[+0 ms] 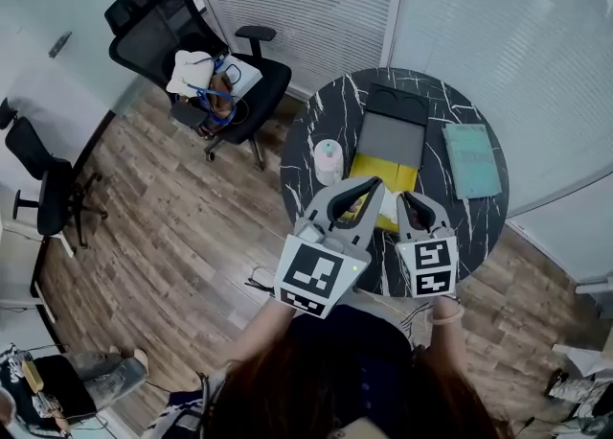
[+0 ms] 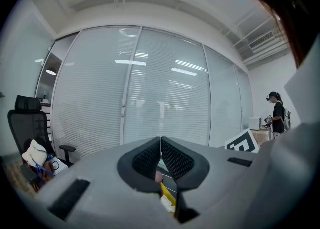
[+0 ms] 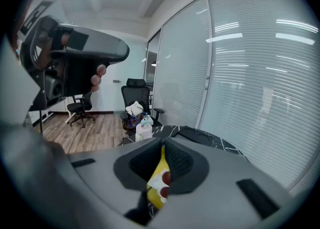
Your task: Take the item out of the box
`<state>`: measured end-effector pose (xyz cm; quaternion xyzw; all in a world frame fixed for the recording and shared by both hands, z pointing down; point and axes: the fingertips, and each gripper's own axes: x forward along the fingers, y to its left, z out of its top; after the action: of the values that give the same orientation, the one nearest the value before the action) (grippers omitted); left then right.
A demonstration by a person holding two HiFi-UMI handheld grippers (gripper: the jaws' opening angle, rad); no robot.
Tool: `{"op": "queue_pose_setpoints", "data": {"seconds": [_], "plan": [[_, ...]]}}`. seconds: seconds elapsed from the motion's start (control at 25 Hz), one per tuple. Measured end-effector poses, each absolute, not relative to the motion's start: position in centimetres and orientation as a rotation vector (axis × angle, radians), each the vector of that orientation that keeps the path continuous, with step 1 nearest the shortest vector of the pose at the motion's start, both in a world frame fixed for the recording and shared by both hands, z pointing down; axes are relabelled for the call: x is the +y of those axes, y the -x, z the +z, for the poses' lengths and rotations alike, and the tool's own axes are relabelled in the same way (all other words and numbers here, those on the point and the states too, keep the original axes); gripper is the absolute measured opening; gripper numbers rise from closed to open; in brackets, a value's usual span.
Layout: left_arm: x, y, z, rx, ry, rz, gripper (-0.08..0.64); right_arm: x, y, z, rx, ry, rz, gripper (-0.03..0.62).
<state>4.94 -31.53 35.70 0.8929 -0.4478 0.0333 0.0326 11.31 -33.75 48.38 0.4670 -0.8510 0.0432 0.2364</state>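
An open box [image 1: 390, 138] with a grey inside and a black lid lies on the round black marble table [image 1: 314, 126]. A yellow packet [image 1: 383, 171] shows just in front of it, between my two grippers. My right gripper [image 1: 406, 199] is shut on this packet; in the right gripper view the yellow packet [image 3: 159, 180], printed with red fruit, sits between its pads at the right gripper [image 3: 162, 153]. My left gripper [image 1: 375, 186] has its jaws pressed together on the packet's edge, with a strip of the yellow packet [image 2: 167, 193] below the left gripper [image 2: 160, 145].
A white bottle [image 1: 329, 161] stands at the table's left side and a teal flat box [image 1: 471, 159] lies at its right. A black office chair [image 1: 192, 44] holding a bag is beyond the table, another chair [image 1: 43, 178] is far left. A person [image 2: 276, 113] stands far right.
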Motion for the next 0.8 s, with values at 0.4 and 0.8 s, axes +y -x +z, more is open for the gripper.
{"op": "queue_pose_setpoints", "data": {"seconds": [0.4,0.8], "plan": [[-33.0,-5.5,36.3,-1.38,-2.741,0.114,0.026,-35.1,-11.3,53.0,-2.28,-1.159,0.175,0.026],[-33.9,-5.3,36.7,-1.4,-2.72,0.128,0.026,-36.1,-10.6,57.8,-2.214,-1.049,0.225,0.087]]}}
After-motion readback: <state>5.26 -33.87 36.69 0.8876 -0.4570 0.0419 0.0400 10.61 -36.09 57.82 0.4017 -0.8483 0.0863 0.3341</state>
